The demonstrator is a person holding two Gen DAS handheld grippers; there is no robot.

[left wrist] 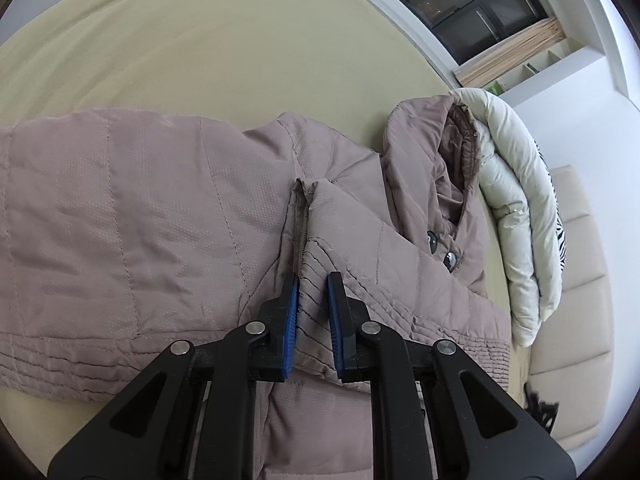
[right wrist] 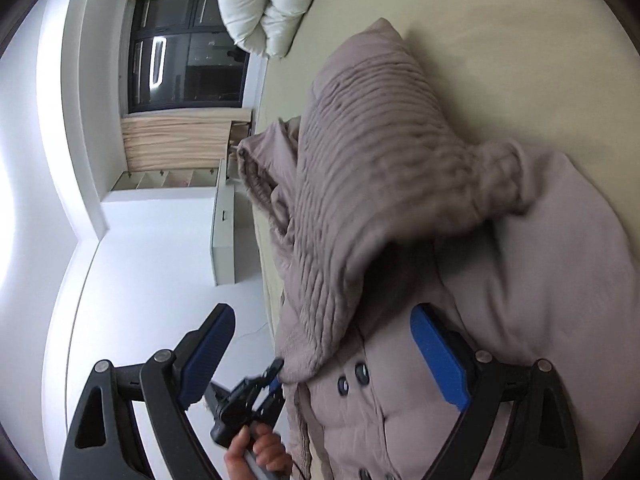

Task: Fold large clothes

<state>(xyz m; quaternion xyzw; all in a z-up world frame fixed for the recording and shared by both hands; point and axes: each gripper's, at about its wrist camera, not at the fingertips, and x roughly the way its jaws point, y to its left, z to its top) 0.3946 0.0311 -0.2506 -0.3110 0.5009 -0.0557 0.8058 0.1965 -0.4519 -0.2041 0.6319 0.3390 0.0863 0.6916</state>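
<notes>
A mauve quilted jacket (left wrist: 132,220) with a hood (left wrist: 424,148) and dark buttons (left wrist: 432,237) lies spread on a pale green bed (left wrist: 208,52). My left gripper (left wrist: 314,276) is shut on a ribbed, stitched edge of the jacket, and the fabric is pinched between its blue pads (left wrist: 291,312). In the right wrist view the jacket (right wrist: 560,264) bulges up, with a ribbed panel (right wrist: 360,160) folded over it. My right gripper (right wrist: 322,310) stands open just above the fabric, pads (right wrist: 436,352) clear of it. Below it, a hand (right wrist: 256,454) holds the left gripper (right wrist: 276,372) at the jacket's edge.
A folded cream duvet (left wrist: 512,200) lies at the head of the bed, against a zebra-print cushion (left wrist: 562,240) and a padded beige headboard (left wrist: 580,320). A dark window (right wrist: 188,52) with a tan curtain, a white cabinet (right wrist: 224,232) and white floor lie beside the bed.
</notes>
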